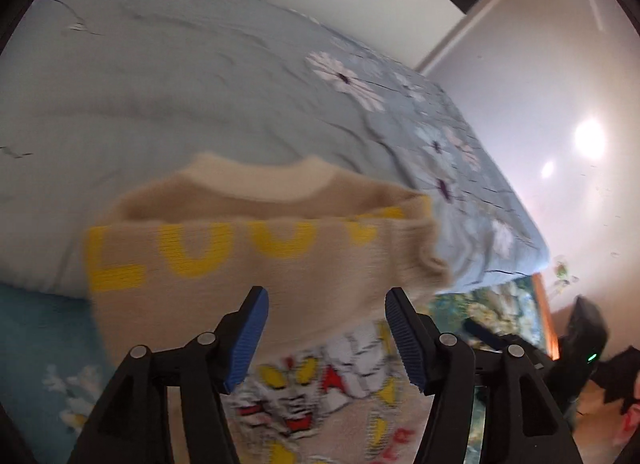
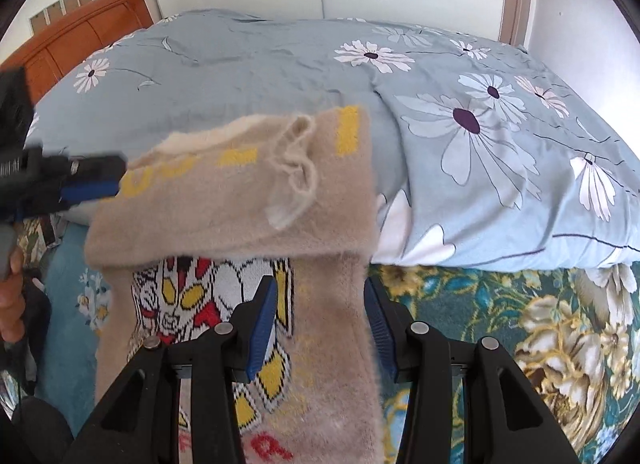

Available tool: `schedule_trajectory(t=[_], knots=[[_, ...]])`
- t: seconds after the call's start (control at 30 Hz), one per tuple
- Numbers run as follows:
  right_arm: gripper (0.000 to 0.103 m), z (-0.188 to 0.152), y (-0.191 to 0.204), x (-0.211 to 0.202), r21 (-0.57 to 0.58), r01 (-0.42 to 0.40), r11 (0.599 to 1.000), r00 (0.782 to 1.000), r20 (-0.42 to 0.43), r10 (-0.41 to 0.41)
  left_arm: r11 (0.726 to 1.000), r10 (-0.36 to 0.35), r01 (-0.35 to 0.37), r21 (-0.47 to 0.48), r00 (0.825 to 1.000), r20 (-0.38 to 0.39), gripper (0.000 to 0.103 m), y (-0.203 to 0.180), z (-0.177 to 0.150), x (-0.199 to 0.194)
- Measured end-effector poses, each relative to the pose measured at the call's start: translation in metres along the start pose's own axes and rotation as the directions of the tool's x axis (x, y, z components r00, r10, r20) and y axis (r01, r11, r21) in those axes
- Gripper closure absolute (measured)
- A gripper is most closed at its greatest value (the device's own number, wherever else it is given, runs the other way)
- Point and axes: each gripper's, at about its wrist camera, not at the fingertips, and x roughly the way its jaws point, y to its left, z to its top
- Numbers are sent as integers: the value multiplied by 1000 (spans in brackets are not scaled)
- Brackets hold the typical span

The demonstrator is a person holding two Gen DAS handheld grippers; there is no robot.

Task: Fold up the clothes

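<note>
A beige knitted sweater (image 1: 280, 276) with yellow letters and a red, white and yellow cartoon figure lies on the bed, its upper part folded down over the body. It also shows in the right wrist view (image 2: 240, 192). My left gripper (image 1: 326, 304) is open, its blue-padded fingers (image 1: 248, 336) spread over the sweater and holding nothing. It also shows at the left of the right wrist view (image 2: 90, 182). My right gripper (image 2: 320, 296) is open above the sweater's right side, holding nothing.
A pale blue quilt with white flowers (image 2: 460, 112) is bunched behind the sweater. A teal floral bedsheet (image 2: 520, 328) lies under it. An orange wooden headboard (image 2: 84, 36) stands at the far left. White walls surround the bed.
</note>
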Motion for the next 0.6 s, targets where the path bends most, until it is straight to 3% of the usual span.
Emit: schedule_trajectory(t=[0.1,0.23,0.43,0.47,0.5,0.57,0.6], knots=[[57,22,-1,8,40,-53,998,998,37,52,991,115,-116,-72,993,-21,38,48,-11,1],[56,46,-4,32,97,-79,992,997,21,78,980,111,-120,-161,992,-62,38,84,-25,9],[56,56,0,50,124,-106,987,994,-23,109,979,82,-94,-183,994,-70,38,91,-31,21],[59,57,1,51,115,-96,989,995,-26,100,978,81,-93,-186,994,-70,38,91,-30,23],[73,57,2,50,113,-96,989,995,-27,100,978,79,-91,-189,994,-69,38,92,-30,24],[91,59,1,49,111,-92,990,995,-25,96,977,75,-86,-194,995,-65,38,92,-30,25],[93,60,-1,48,113,-90,990,995,-22,93,978,73,-84,-193,995,-63,38,91,-30,26]])
